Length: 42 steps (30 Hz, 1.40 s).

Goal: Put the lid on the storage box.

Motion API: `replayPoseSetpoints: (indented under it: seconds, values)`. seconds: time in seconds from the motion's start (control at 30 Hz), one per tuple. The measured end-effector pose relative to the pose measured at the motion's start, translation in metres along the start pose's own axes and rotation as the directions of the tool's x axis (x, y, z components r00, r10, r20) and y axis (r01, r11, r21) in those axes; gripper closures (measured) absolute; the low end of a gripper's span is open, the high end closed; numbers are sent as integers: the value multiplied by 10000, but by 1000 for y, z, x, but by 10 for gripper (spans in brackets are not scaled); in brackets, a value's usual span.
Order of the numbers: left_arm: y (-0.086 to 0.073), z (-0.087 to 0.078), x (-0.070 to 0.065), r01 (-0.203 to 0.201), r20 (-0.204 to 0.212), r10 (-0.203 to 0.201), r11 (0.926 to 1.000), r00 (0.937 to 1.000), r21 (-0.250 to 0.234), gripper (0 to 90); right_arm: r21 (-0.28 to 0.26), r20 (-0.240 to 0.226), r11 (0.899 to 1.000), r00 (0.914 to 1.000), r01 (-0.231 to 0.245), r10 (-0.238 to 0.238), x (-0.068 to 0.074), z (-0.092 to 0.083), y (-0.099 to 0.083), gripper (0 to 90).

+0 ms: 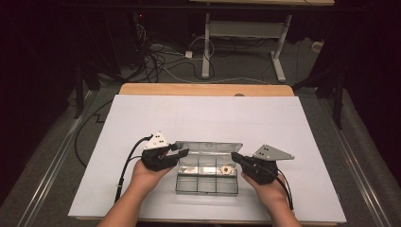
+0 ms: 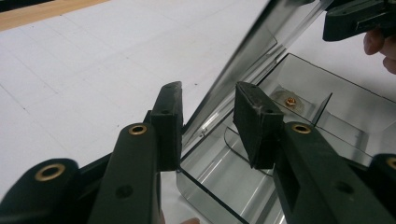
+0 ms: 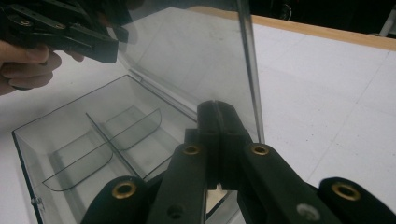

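Observation:
A clear plastic compartment box (image 1: 206, 183) sits on the white sheet near the front edge, its lid (image 1: 208, 147) standing raised. A small brass part (image 1: 228, 169) lies in a back right compartment, and shows through the plastic as the brass part (image 2: 290, 100). My left gripper (image 1: 182, 152) is at the lid's left end. Its jaws stand apart in the left gripper view (image 2: 210, 116), the lid's edge (image 2: 233, 74) runs between them, and neither pad presses on it. My right gripper (image 1: 234, 157) points at the box's right end, its jaws shut together (image 3: 217, 109) just beside the lid's edge (image 3: 250, 79).
The white sheet (image 1: 208, 118) covers a wooden table whose bare far edge (image 1: 203, 89) shows at the back. Cables trail from both grippers toward the front. Behind the table are floor cables (image 1: 161, 61) and the white legs of another table (image 1: 206, 47).

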State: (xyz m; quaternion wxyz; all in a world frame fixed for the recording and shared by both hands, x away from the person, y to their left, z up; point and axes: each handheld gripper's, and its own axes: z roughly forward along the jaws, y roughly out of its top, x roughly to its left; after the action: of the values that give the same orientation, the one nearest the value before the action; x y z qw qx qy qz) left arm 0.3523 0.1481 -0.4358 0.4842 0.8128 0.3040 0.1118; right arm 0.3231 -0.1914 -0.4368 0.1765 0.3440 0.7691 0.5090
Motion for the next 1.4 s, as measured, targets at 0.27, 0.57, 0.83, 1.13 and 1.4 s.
replayPoseSetpoints:
  seconds: [0.27,0.57,0.83,1.13,1.4]
  values:
    - [-2,-5,-5,14,-109,-11,9997,9999,259,586,7,-29,10000,10000,-73,73,1,-2,-1,900]
    - [-18,-27,-4,604,-221,-595,9972,9980,434,514,3,-17,10000,10000,-49,49,2,-2,-2,900]
    - [-25,-35,-16,460,448,-461,9989,9979,28,605,140,-22,9999,10000,-49,50,5,-2,-4,900]
    - [-24,-23,-28,161,1176,-197,9994,9929,310,843,358,-26,9994,10000,-15,16,9,-3,-10,900]
    - [-24,-25,-28,86,1141,-106,9998,9934,180,848,610,48,9981,10000,31,-34,10,-7,-17,900]
